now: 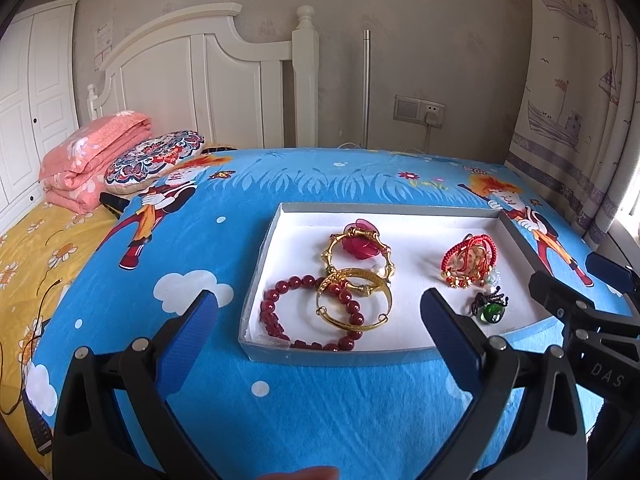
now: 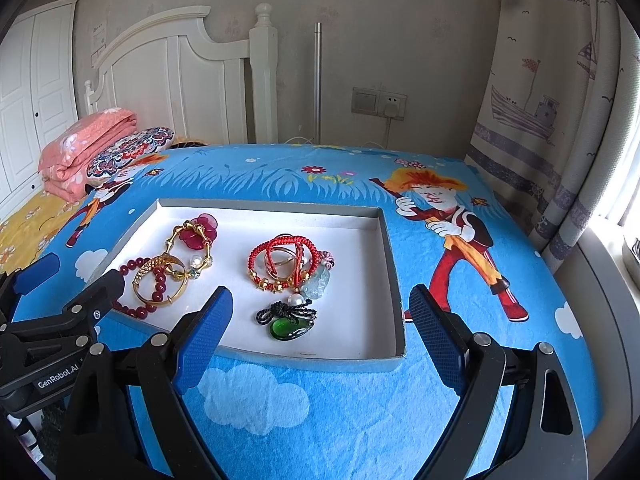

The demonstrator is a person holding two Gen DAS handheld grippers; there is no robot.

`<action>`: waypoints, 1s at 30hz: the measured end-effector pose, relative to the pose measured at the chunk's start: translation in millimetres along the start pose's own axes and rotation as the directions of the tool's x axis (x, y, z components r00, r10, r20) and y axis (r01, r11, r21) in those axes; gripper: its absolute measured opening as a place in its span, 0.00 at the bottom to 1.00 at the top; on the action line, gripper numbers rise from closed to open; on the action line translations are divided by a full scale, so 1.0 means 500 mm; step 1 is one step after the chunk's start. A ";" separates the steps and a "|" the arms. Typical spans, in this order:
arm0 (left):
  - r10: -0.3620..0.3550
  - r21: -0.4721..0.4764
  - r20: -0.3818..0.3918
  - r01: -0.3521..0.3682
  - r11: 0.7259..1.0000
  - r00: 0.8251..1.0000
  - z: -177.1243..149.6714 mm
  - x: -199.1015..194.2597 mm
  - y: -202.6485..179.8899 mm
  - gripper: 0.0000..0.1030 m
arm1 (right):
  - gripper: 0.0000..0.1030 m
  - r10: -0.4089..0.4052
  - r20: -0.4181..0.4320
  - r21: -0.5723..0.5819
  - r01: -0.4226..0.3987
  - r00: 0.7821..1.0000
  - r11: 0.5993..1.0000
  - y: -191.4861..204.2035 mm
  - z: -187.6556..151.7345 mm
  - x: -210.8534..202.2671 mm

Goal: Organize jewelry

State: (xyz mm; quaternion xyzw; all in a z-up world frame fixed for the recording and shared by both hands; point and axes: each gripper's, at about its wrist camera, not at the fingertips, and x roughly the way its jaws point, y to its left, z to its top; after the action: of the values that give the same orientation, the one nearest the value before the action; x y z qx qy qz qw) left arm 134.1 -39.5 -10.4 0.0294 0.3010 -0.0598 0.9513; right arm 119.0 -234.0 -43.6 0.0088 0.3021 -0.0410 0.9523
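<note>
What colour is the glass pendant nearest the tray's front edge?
Green pendant, clearest in the right wrist view.

Your shallow white-lined tray (image 1: 372,354) holds two clusters, well apart: dark red beads (image 1: 280,304) overlapping a gold bangle (image 1: 352,320), a bamboo-style gold bangle (image 1: 340,240) over what looks like a red flower — then red cords (image 2: 280,252), and a green pendant (image 2: 286,328).
</note>
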 end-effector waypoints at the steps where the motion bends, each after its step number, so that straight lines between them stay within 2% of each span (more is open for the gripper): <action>1: 0.000 0.000 0.000 0.000 1.000 1.000 0.000 0.000 0.000 0.95 | 0.82 0.000 0.000 0.000 0.000 1.000 1.000 0.000 0.000 0.000; 30: 0.007 -0.002 -0.001 -0.007 1.000 1.000 -0.003 -0.003 0.000 0.95 | 0.82 0.009 -0.007 -0.007 -0.009 1.000 1.000 0.007 -0.010 0.002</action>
State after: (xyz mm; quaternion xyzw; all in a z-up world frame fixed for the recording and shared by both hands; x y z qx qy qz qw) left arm 132.2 -39.2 -10.8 0.0294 0.3016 -0.0559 0.9513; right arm 117.3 -230.5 -48.5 0.0069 0.3057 -0.0353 0.9514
